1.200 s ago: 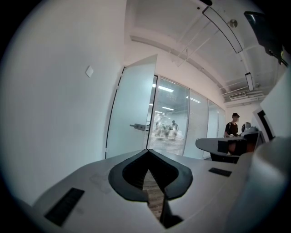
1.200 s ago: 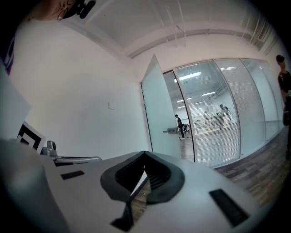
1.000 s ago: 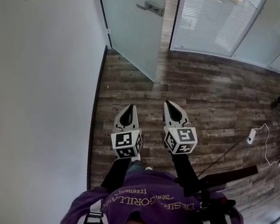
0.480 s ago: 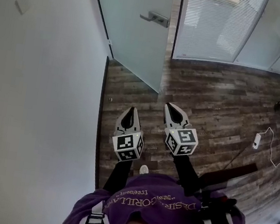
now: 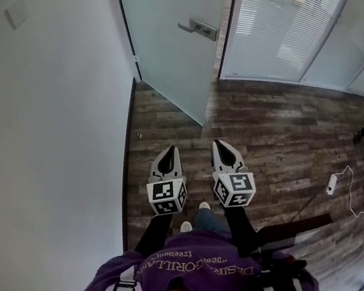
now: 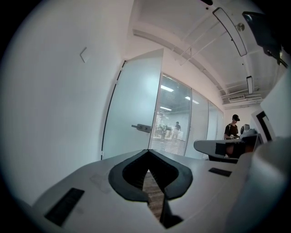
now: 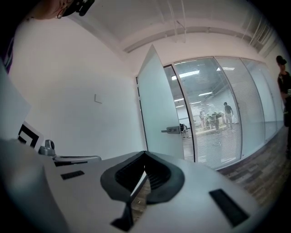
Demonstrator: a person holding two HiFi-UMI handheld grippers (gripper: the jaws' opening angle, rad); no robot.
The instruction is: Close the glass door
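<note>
Wood floor point(image 5: 271, 141) fills the frame, with the glass door point(image 5: 169, 51) open at upper centre. Below it, our left gripper point(image 5: 169, 153) and right gripper point(image 5: 222, 147) are both pressed together, empty.

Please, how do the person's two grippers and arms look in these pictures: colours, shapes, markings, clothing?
The left gripper and the right gripper are white, pointed shells with black ribbed pads inside. Each carries at its back a white cube with black square markers. Behind them the arms are in black sleeves, and the person wears a purple top with pale lettering.
</note>
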